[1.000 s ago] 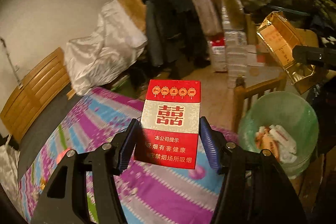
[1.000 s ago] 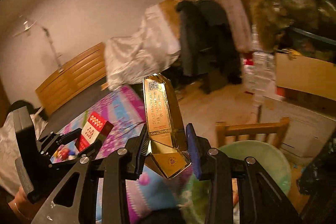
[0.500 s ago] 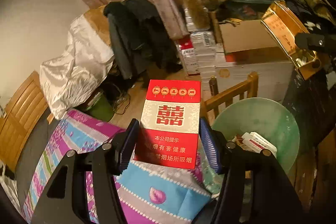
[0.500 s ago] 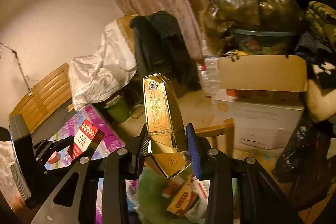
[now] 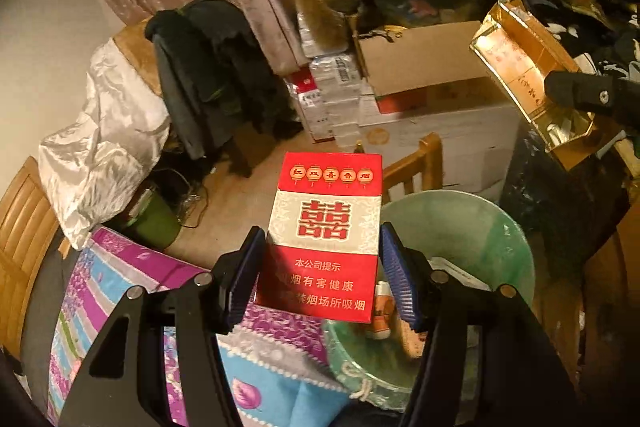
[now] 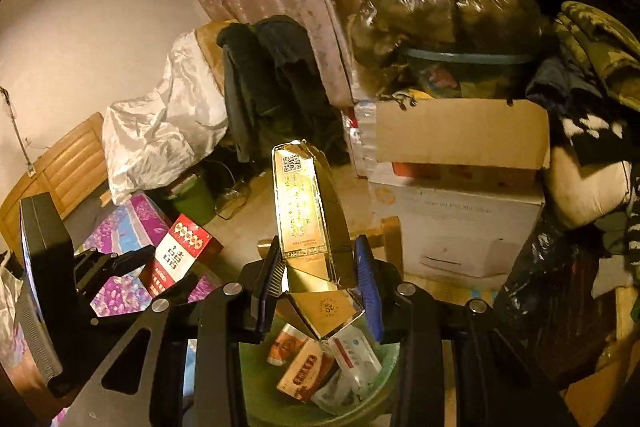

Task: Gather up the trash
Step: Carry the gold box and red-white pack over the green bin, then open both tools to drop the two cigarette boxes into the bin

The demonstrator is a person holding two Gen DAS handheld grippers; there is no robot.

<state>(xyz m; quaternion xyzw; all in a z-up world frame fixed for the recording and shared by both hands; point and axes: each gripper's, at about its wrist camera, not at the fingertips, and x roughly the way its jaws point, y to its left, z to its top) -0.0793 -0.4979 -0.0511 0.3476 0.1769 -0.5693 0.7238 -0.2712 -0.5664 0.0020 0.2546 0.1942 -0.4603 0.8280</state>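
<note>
While you are holding a pack in each gripper, the thing to watch is where the bin sits under each pair of jaws. Your right gripper (image 6: 320, 279) is clamping the gold pack (image 6: 304, 223) by its lower end, the pads pressing on both sides, so the jaws are standing fairly narrow. The pack's long axis is running straight ahead and up from the jaws, with its open flap hanging just below them. Directly beneath that flap the green bin (image 6: 260, 379) is lying open, with other packs and wrappers (image 6: 320, 367) already piled inside. I judge this hand to be the nearer one to a clean drop.

Your left gripper (image 5: 322, 279) is gripping the red pack (image 5: 326, 239) across its width, the jaws standing wider, and its long axis is likewise pointing away from you. Here the bin (image 5: 500, 227) is lying below and to the right of the jaws; only the pack's right lower corner is overlapping the rim, while the patterned bedspread (image 5: 120, 287) is lying under the left pad. So this hand probably needs carrying further right before you let go, or the pack may land on the bed.

Beyond the jaws a wooden chair back (image 5: 416, 163) is standing just behind the bin, then stacked cardboard boxes (image 6: 460, 135) and a full dark bag (image 6: 448, 7) on top.
</note>
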